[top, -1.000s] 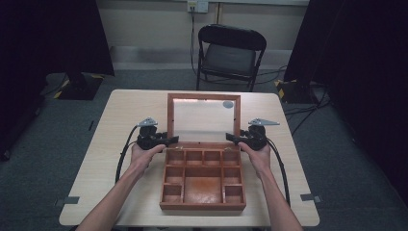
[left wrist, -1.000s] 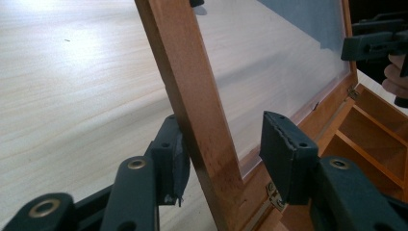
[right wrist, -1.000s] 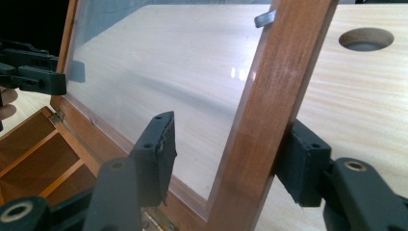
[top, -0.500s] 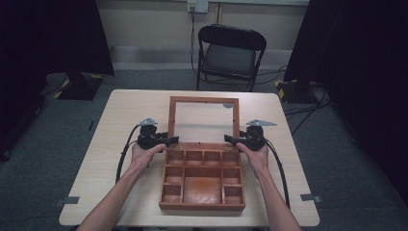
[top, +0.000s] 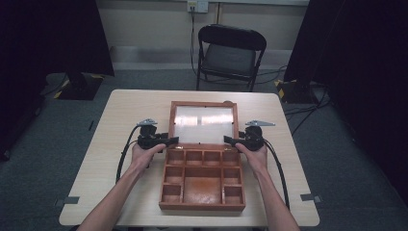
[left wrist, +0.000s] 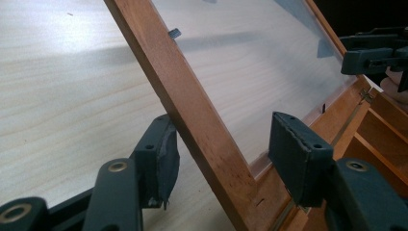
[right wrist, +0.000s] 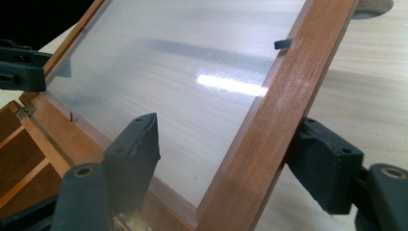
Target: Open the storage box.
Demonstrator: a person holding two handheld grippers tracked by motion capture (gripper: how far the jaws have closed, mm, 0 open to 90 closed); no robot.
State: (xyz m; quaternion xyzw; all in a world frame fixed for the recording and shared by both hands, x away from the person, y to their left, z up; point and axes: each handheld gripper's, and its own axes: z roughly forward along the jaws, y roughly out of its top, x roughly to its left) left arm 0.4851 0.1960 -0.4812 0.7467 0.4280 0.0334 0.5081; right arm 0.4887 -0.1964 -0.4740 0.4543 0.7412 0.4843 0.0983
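Box (top: pixel 202 183), wooden, compartmented, centre of table (top: pixel 96 163), near our edge. Glazed lid (top: pixel 204 124): stood steeper a second ago, now leans further back toward the chair (top: pixel 231 53); we judge it is being opened flat. Left gripper (left wrist: pixel 219 154): jaws apart, straddling the lid's side rail, outer jaw touching the wood. Right gripper (right wrist: pixel 231 149): jaws likewise apart astride the opposite rail. Neither clamps; we guide, not grip.

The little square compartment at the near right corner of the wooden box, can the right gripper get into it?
Probably yes. The right gripper is busy straddling the clear-paned wooden lid with open jaws, but that near-right compartment is open on top with nothing over it.
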